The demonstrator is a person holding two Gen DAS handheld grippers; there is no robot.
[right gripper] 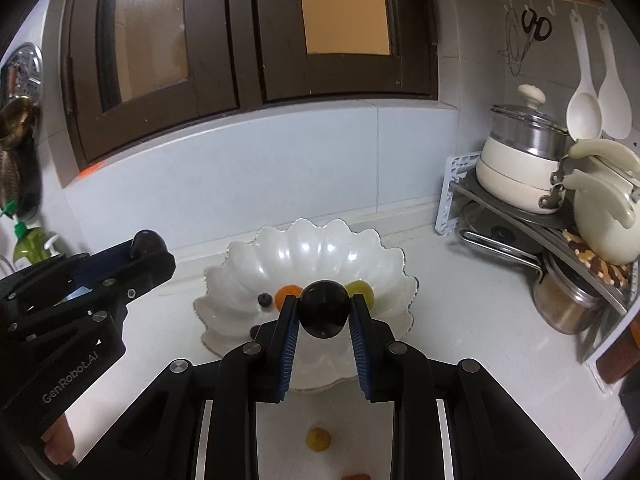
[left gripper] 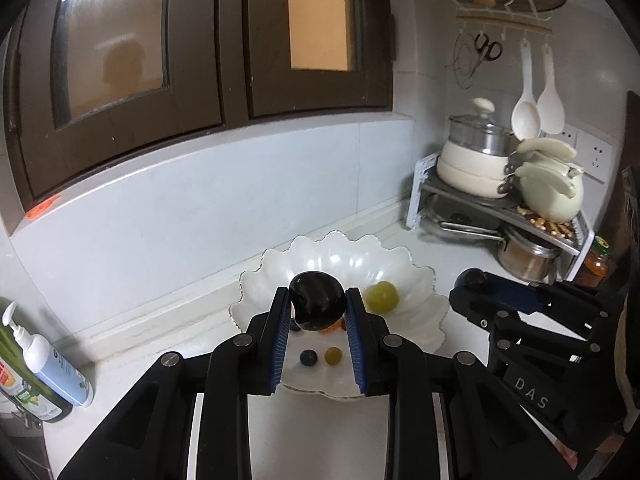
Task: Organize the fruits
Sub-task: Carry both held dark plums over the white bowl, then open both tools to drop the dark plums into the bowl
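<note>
Left tongs (left gripper: pixel 318 300) clamped on dark glossy plum (left gripper: pixel 318 302), right tongs (right gripper: pixel 325 308) likewise on second plum (right gripper: pixel 324 308), above white scalloped bowl (right gripper: pixel 240 280). Risk: slippery skin, shallow grip, possible roll onto worktop (right gripper: pixel 460 300).

White letters "DAS" stand on the black body of the right gripper (left gripper: pixel 470 288), seen from the left wrist. "GenRobot.AI" runs in pale letters along the black body of the left gripper (right gripper: pixel 150 246), seen from the right wrist. The bottles (left gripper: pixel 40 376) at the worktop's left edge carry labels, but their print is too small and blurred to read.
</note>
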